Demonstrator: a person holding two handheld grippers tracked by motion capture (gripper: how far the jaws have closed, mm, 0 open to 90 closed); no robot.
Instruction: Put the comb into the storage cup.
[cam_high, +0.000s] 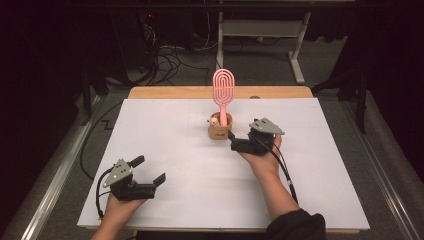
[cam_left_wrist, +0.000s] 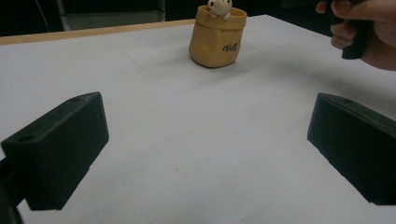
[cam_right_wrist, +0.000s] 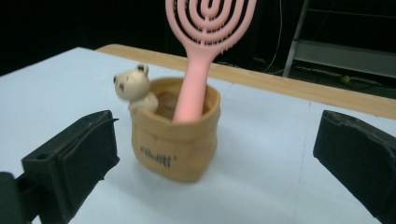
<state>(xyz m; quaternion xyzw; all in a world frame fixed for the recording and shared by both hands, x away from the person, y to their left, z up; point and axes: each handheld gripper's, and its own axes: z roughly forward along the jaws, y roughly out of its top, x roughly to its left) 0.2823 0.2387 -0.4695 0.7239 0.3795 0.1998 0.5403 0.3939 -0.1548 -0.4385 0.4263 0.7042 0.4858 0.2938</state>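
A pink hairbrush (cam_high: 223, 87) stands handle-down in a small tan bag-shaped pot (cam_high: 220, 131) near the table's far middle. A little cream bear (cam_right_wrist: 132, 87) peeks over the pot's rim beside the brush handle (cam_right_wrist: 194, 88). My right gripper (cam_high: 243, 135) is open just right of the pot, with nothing between its jaws; its own view shows the pot (cam_right_wrist: 174, 142) close ahead. My left gripper (cam_high: 149, 170) is open near the front left, far from the pot (cam_left_wrist: 217, 39), and holds nothing.
A white sheet (cam_high: 190, 165) covers the table, with a bare wooden strip (cam_high: 165, 93) along the far edge. Cables (cam_high: 167, 62) and a metal desk frame (cam_high: 297, 55) are on the floor beyond. A hand (cam_left_wrist: 362, 30) holds the right gripper.
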